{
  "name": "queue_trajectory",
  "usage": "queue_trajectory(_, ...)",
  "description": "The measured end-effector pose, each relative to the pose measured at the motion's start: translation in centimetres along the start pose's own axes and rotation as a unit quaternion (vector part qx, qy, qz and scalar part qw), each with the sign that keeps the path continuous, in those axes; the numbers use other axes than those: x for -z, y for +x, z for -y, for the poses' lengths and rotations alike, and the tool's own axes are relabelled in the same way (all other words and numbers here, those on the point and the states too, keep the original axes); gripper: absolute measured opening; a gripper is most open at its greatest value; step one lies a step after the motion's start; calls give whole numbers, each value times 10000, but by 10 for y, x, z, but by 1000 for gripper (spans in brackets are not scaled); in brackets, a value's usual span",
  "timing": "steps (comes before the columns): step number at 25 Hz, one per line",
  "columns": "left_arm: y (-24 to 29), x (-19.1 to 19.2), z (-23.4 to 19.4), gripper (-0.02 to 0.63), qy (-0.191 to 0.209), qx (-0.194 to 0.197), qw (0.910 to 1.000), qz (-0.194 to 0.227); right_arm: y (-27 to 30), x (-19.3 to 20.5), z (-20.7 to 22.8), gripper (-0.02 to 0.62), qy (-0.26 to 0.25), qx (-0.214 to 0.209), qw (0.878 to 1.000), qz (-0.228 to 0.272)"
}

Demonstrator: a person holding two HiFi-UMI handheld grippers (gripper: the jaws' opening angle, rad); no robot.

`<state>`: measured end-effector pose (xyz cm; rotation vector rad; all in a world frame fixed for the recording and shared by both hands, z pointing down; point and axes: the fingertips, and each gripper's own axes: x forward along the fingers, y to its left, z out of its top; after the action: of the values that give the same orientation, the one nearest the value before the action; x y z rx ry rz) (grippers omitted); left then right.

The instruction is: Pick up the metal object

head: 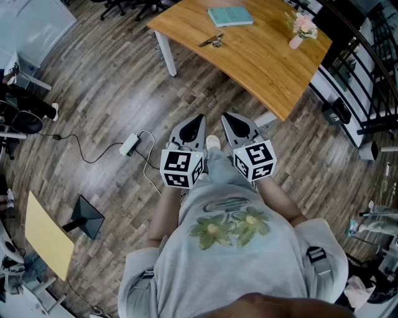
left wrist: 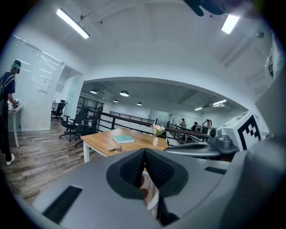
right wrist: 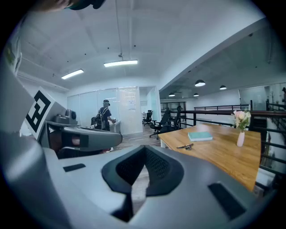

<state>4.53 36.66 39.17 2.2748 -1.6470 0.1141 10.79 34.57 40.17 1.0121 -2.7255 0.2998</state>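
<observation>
Plainly, the left gripper [head: 197,119] and right gripper [head: 227,118], side by side, had their jaws closed on nothing; the metal object [head: 212,41] lay far off on the wooden table [head: 267,62], near a teal book [head: 230,15].

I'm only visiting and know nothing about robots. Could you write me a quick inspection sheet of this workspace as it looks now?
Surface: wooden table, ahead of the person, out of the tools' reach.
Job's things: small metal object lying on the table, untouched.
Clutter: teal book and flower vase on the same table.
Tools: left tool and right tool both shut, empty, held side by side above the floor.
Cables: power strip with a loose cable on the floor.
Surroundings: office chairs, black railing, a person standing far off.
</observation>
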Motion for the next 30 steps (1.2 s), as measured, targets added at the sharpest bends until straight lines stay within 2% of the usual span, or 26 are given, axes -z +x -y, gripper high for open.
queue_trajectory(12, 103, -29, -43, 15, 94, 26, 9998, -170, 77, -23, 83, 8, 192, 33, 9998, 65)
queue_trajectory(22, 193, -57, -90, 15, 46, -275, 9994, -226, 152, -44, 148, 8, 180, -397, 9990, -60)
queue_trajectory(30, 230, -71, -97, 15, 195, -384, 9989, -171, 179, -52, 178, 9, 65, -603, 9981, -54)
